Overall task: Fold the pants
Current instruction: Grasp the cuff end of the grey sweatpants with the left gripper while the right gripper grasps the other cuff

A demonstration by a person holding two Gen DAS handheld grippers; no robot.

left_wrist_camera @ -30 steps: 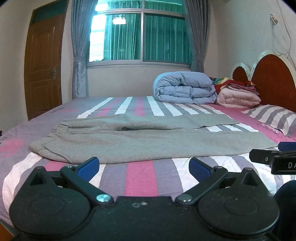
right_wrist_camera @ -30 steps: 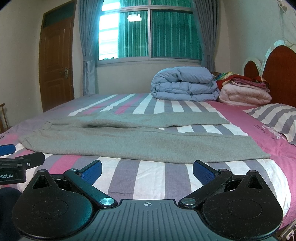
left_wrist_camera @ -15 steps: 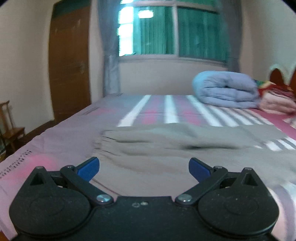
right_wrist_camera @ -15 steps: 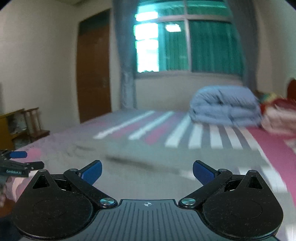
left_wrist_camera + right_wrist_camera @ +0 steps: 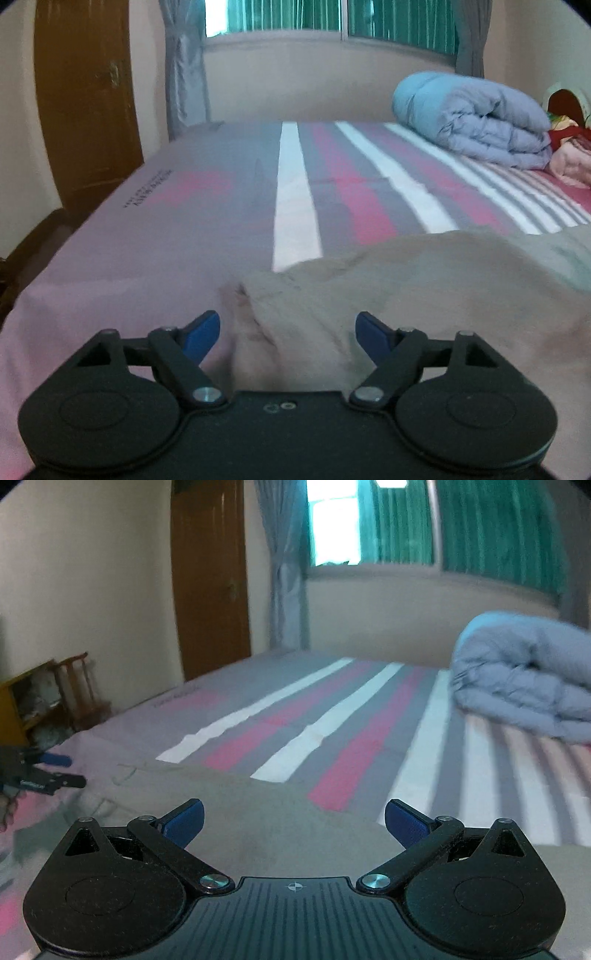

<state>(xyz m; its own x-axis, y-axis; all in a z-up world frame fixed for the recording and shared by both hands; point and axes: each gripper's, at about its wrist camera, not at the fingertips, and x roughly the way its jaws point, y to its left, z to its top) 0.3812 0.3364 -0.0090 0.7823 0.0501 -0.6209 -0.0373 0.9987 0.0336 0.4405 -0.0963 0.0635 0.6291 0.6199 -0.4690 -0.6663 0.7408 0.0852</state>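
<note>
Both hands had swung across to one end of the pants (image 5: 406, 295), where a second earlier they faced the long side from the bed's edge. The left gripper (image 5: 288, 332) now sat right over the bunched end of the grey cloth, its jaws closing, fabric lying between the blue pads (image 5: 201, 334) but not yet pinched. The right gripper (image 5: 293, 823) hovered over the pants further along, jaws spread wide, gripping nothing. That looked like the set-up for lifting this end and carrying it over. The pants lay flat on the striped sheet (image 5: 295, 206) near the bed's edge. A rolled blue quilt (image 5: 472, 114) sat well beyond, a door (image 5: 210, 572) and a small wooden chair (image 5: 79, 686) off to the side; nothing blocked the fold.
</note>
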